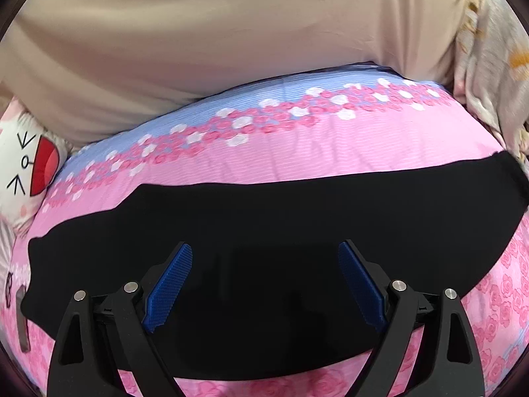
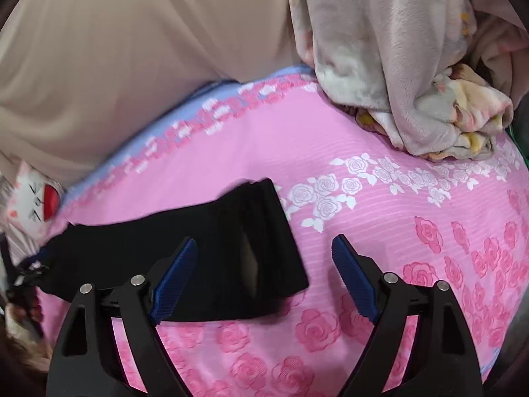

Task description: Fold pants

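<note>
The left gripper (image 1: 264,284) has its jaws spread wide, the blue pads (image 1: 170,286) well apart with nothing pinched between them; directly beneath and ahead of them lie the black pants (image 1: 281,218), spread flat as a long dark band across the bed; whether the fingertips touch the cloth cannot be told. The right gripper (image 2: 264,278) likewise stands with jaws wide apart and holds nothing; its left pad (image 2: 173,284) hangs over the right end of the pants (image 2: 205,251), where a layer is doubled over and a pale patch shows near the edge, while its right pad hangs over bare sheet.

The pants rest on a pink bedsheet (image 2: 380,231) printed with roses, white ones in a row and darker pink ones nearer the camera; a pale blue band (image 1: 205,99) edged with small flowers runs along the far side of the sheet; behind it a broad beige cloth (image 1: 215,33) fills the top of both views. At the far right a crumpled grey plush blanket (image 2: 413,82) with a floral print sits on the sheet, apart from the pants; at the left edge a white cartoon-face pillow (image 1: 26,162) with a red mouth lies beside the sheet.
</note>
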